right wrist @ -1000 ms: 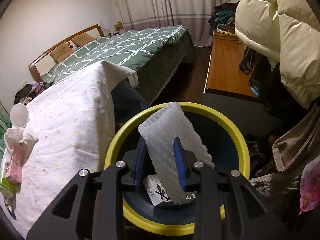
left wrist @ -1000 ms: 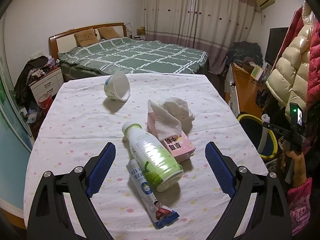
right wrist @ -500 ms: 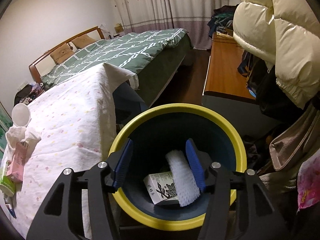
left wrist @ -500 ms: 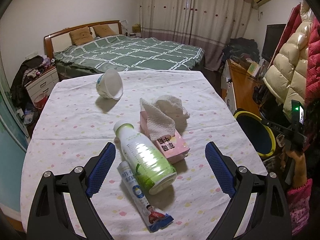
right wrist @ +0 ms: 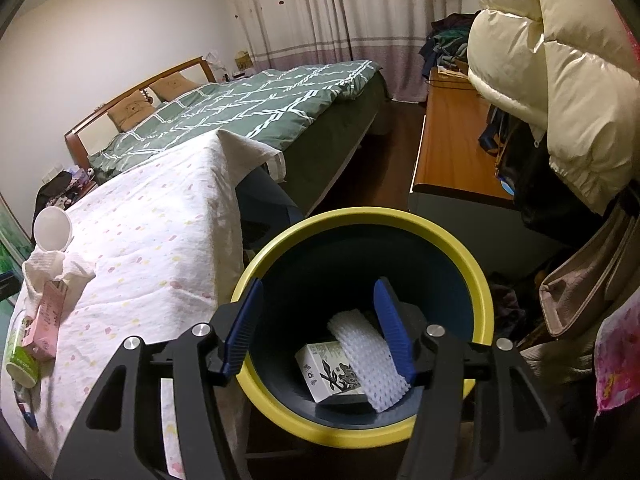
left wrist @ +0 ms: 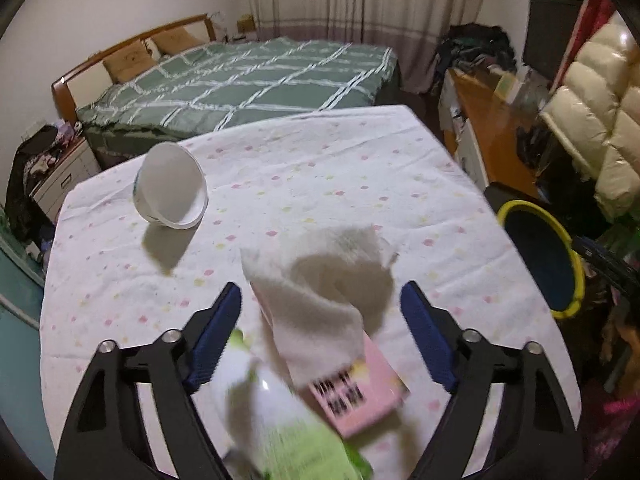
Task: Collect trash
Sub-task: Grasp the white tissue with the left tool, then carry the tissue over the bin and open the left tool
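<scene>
My left gripper (left wrist: pixel 322 312) is open over the table, its fingers on either side of a crumpled white tissue (left wrist: pixel 320 300) lying on a pink tissue pack (left wrist: pixel 356 396). A green-and-white bottle (left wrist: pixel 280 432) lies blurred just below. A white cup (left wrist: pixel 172 192) lies on its side farther back. My right gripper (right wrist: pixel 320 320) is open and empty above the yellow-rimmed bin (right wrist: pixel 360 220). Inside the bin lie a white foam net (right wrist: pixel 368 364) and a small white box (right wrist: pixel 324 368).
The table has a white dotted cloth (left wrist: pixel 320 160). The bin (left wrist: pixel 540 256) stands off its right edge. A green bed (left wrist: pixel 240 88) is behind, a wooden desk (right wrist: pixel 452 148) and a hanging cream jacket (right wrist: pixel 552 80) on the right.
My right gripper opened and dropped the foam net into the bin. My left gripper moved forward and down over the bottle to the tissue and pink pack.
</scene>
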A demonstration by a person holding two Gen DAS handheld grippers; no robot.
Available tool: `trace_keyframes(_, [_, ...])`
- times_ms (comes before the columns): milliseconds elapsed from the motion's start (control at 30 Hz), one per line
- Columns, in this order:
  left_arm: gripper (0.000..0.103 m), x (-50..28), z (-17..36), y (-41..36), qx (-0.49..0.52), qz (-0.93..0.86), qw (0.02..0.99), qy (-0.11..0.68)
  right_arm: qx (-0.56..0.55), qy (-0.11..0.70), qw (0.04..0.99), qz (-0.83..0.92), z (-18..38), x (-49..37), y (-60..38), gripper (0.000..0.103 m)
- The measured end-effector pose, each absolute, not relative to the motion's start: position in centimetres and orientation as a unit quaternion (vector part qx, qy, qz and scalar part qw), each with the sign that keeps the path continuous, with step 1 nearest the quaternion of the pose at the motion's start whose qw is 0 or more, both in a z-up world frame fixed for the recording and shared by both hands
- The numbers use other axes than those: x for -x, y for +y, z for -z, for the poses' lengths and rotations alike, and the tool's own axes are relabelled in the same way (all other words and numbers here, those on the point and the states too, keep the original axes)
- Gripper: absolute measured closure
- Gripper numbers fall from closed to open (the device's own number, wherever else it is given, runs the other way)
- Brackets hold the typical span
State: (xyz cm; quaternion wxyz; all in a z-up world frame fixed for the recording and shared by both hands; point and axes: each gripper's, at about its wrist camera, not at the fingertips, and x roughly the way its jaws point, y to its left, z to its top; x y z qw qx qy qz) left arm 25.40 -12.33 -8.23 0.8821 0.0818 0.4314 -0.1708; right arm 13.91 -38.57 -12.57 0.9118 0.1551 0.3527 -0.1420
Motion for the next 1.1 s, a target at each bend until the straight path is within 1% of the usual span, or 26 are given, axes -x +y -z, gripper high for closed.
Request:
trace_keyframes(67, [0.037, -26.8, 8.9, -12.5, -0.079, 0.168, 0.876, 0.444, -0.154, 0.353, 0.912, 0.14, 12.6, -13.8, -38.5, 0.048])
trace_keyframes(133, [0.052, -27.8, 9.7, -12.8, -0.079, 0.164, 0.872, 0.455, -0.155, 0.354, 0.912, 0.138, 12.5, -13.7, -38.5, 0.048])
trace_keyframes(167, [0.055, -28.0, 10.0, -12.9, -0.081, 0.167, 0.87, 0.458, -0.155, 0.353, 0.912, 0.138, 12.5, -13.7, -38.5, 0.048])
trace_keyframes(233, [0.075, -28.3, 10.2, -13.1, -0.085, 0.171, 0.868, 0.459, -0.158, 0.352, 0.913, 0.137, 12.5, -13.5, -38.6, 0.048])
trace_keyframes(267, [0.078, -28.3, 10.1, -13.2, -0.084, 0.174, 0.868, 0.458, -0.158, 0.351, 0.913, 0.137, 12.5, -13.5, -38.6, 0.048])
trace_keyframes(300, [0.088, -28.3, 9.9, -13.4, -0.084, 0.177, 0.868, 0.456, -0.16, 0.35, 0.913, 0.137, 12.4, -13.4, -38.6, 0.048])
trace_keyframes(333, [0.091, -28.1, 9.6, -13.5, -0.083, 0.179, 0.87, 0.452, -0.161, 0.348, 0.913, 0.136, 12.4, -13.4, -38.6, 0.048])
trace_keyframes(567, [0.092, -26.1, 5.2, -16.7, -0.105, 0.219, 0.88, 0.407, -0.162, 0.331, 0.92, 0.136, 11.4, -11.4, -38.2, 0.048])
trace_keyframes(733, [0.092, -24.4, 2.5, -21.5, -0.127, 0.27, 0.873, 0.386, -0.167, 0.318, 0.923, 0.139, 10.8, -8.7, -37.9, 0.048])
trace_keyframes(933, [0.092, -22.4, 2.0, -29.2, -0.147, 0.331, 0.852, 0.378, -0.176, 0.309, 0.921, 0.159, 10.7, -4.6, -38.3, 0.046])
trace_keyframes(1100, [0.092, -21.1, 3.6, -36.1, -0.161, 0.375, 0.824, 0.393, -0.18, 0.311, 0.917, 0.171, 11.2, -2.9, -39.3, 0.044])
